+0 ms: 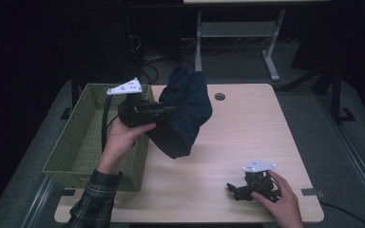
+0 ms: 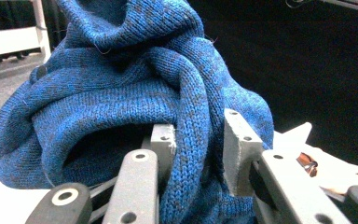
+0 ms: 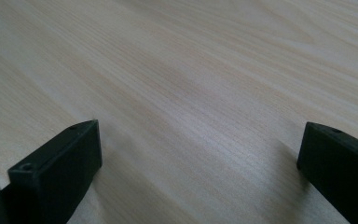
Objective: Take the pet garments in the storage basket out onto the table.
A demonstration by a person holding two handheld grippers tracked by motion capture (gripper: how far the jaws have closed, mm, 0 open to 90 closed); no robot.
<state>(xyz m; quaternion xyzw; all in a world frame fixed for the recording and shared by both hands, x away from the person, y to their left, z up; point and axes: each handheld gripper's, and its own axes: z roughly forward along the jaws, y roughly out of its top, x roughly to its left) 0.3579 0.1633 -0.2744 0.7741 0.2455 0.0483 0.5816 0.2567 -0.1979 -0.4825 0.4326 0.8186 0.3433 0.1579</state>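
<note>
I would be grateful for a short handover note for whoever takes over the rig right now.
Left gripper: shut on a fold of the blue knitted garment, held in the air beside the green woven basket.
Right gripper: open, holding nothing, resting low on the wooden table near its front right.
Done: garment lifted.
Left, probably: carry it over the basket and release; it is not yet inside.

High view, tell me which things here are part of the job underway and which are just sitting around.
In the job:
- blue knitted garment, lifted off the table
- left gripper, clamped on a fold of it
- green woven basket beside it

Just there:
- right gripper, open, resting on the wooden table
- grey stand behind
</note>
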